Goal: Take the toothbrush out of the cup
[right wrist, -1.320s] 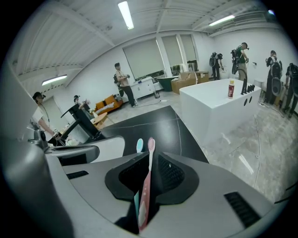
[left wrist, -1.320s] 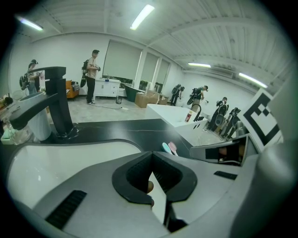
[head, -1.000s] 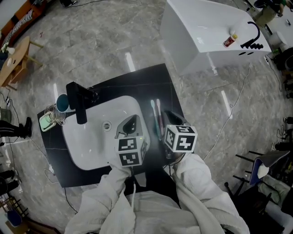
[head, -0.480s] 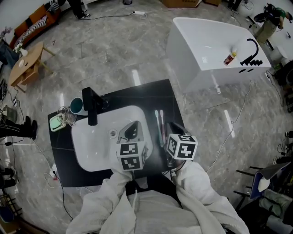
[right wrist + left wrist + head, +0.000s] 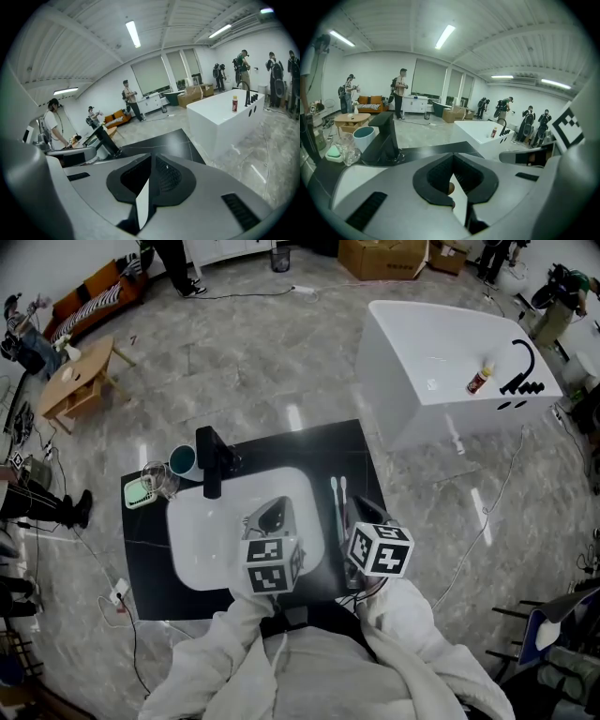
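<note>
I hold left gripper and right gripper side by side, close to my chest — each one's jaws pressed together, nothing between — white sleeves angled inward.

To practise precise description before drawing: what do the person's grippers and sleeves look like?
The left gripper and the right gripper have smooth grey bodies with black ribbed pads inside. Each carries a white cube printed with black square markers. The sleeves are white, loose and creased.

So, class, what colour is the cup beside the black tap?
The cup is teal, clearest in the head view.
</note>
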The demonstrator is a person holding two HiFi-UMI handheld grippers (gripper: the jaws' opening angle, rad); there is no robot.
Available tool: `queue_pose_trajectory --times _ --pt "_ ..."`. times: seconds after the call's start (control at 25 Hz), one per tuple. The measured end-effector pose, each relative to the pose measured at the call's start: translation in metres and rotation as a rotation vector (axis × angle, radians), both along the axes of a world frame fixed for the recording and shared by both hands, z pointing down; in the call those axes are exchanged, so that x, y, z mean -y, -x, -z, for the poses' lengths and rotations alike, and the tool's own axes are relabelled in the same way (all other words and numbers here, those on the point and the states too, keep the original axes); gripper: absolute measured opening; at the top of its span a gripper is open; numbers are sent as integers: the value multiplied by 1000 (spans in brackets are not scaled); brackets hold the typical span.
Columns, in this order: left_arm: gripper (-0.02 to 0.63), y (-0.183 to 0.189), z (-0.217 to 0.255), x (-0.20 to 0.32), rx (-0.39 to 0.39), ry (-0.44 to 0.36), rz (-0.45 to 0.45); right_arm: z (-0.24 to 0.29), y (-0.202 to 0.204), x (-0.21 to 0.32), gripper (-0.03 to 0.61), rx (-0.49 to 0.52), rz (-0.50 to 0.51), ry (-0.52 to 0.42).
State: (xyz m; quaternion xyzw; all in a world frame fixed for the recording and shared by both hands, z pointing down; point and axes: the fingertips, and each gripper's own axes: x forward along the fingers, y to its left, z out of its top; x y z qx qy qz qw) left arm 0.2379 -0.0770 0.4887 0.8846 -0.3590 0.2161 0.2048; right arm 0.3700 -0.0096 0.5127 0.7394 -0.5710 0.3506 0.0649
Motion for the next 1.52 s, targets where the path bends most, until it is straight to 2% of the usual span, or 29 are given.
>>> queue_pose_trajectory --times 0.24,0.52,0.88,1.12,1.52 --pt "3 27 18 10 -12 -26 -14 26 37 17 38 -16 23 -54" --pt "3 74 26 17 -40 -51 -20 41 101 31 38 -49 53 -84" --pt "3 151 30 35 -42 -64 62 52 174 53 38 -68 121 -116" --pt "3 173 29 42 -44 -63 95 50 189 60 38 -75 145 -106" --pt "3 155 38 43 -59 -86 101 57 177 62 23 -117 202 -93"
